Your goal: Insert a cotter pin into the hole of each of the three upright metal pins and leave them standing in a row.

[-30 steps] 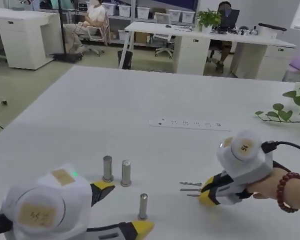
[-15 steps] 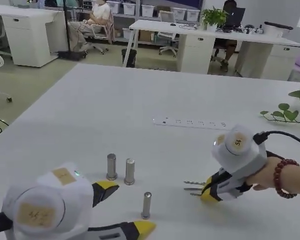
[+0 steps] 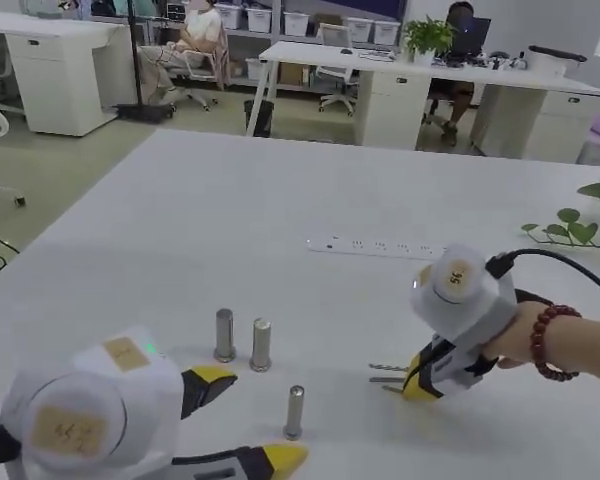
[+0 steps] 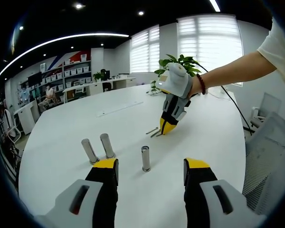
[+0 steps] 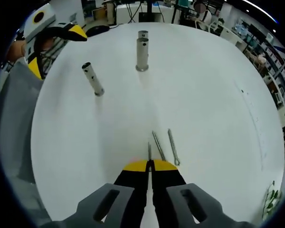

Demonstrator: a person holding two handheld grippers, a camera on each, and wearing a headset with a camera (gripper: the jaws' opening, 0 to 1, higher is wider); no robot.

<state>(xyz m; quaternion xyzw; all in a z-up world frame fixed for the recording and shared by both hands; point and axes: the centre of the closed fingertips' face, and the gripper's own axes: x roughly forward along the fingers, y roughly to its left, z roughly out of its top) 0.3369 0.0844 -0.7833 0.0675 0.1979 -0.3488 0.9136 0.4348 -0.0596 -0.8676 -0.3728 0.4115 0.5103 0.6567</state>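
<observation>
White table (image 3: pixel 280 220); one cotter pin (image 5: pixel 149 150) between tips of right tool (image 5: pixel 149 164)

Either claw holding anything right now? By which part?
Right claw is shut on one cotter pin, gripped at its near end. Left claw is open, holding nothing.

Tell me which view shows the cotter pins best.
The right gripper view: the three cotter pins lie close ahead of the right gripper, each distinct, one running between its shut tongs. The head view shows them small beside that gripper's tips; the left gripper view shows thin slivers under it.
</observation>
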